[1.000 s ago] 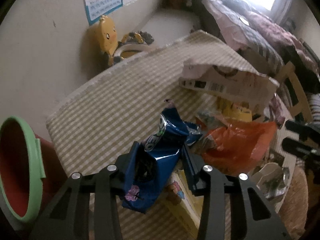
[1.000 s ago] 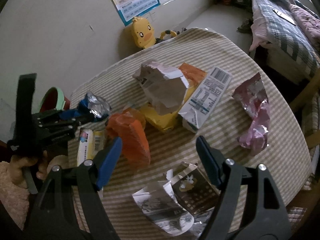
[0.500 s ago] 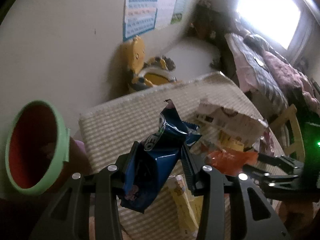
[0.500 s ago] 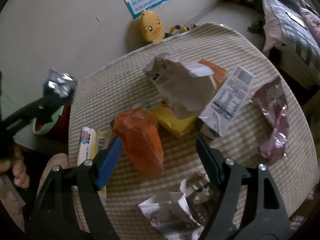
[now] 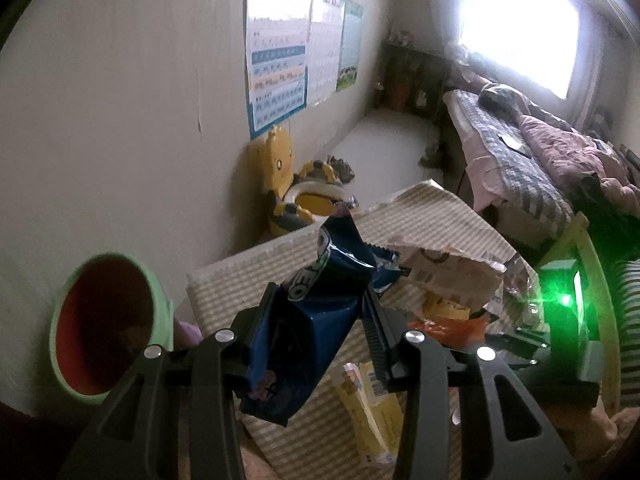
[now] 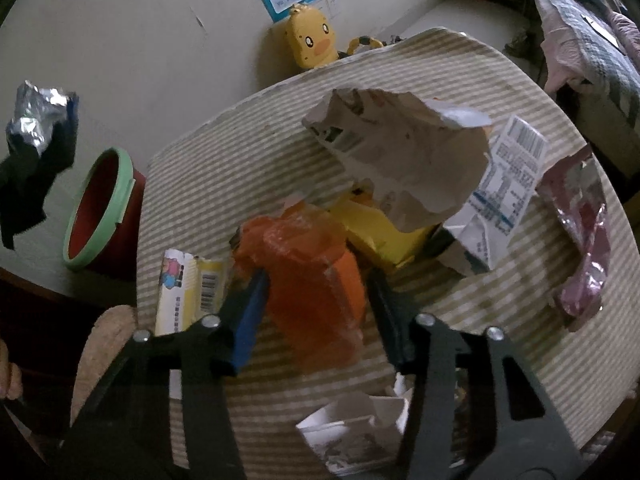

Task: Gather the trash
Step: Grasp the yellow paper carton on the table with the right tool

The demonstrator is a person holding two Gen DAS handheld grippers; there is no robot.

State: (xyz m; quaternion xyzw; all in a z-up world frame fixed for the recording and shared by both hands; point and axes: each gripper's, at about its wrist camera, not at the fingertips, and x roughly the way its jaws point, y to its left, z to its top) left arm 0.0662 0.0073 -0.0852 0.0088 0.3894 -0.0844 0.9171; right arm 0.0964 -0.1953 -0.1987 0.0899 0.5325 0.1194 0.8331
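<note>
My left gripper point(image 5: 316, 308) is shut on a blue Oreo wrapper point(image 5: 316, 316) and holds it in the air over the table's left edge, right of the red bin with a green rim point(image 5: 104, 328). The wrapper point(image 6: 38, 120) and bin point(image 6: 100, 208) also show in the right wrist view. My right gripper point(image 6: 316, 292) is open, its fingers on either side of an orange plastic bag point(image 6: 308, 280) on the striped table point(image 6: 224, 152).
More trash lies on the table: a torn grey paper bag point(image 6: 408, 160), a white carton point(image 6: 500, 192), a yellow pack point(image 6: 380, 228), a pink foil wrapper point(image 6: 580, 232), a yellow-white box point(image 6: 188, 284), crumpled paper point(image 6: 356, 432). A yellow duck toy point(image 6: 312, 40) stands by the wall.
My left gripper has lifted the blue wrapper and swung left toward the bin. My right gripper has moved forward so its fingers now flank the orange bag.
</note>
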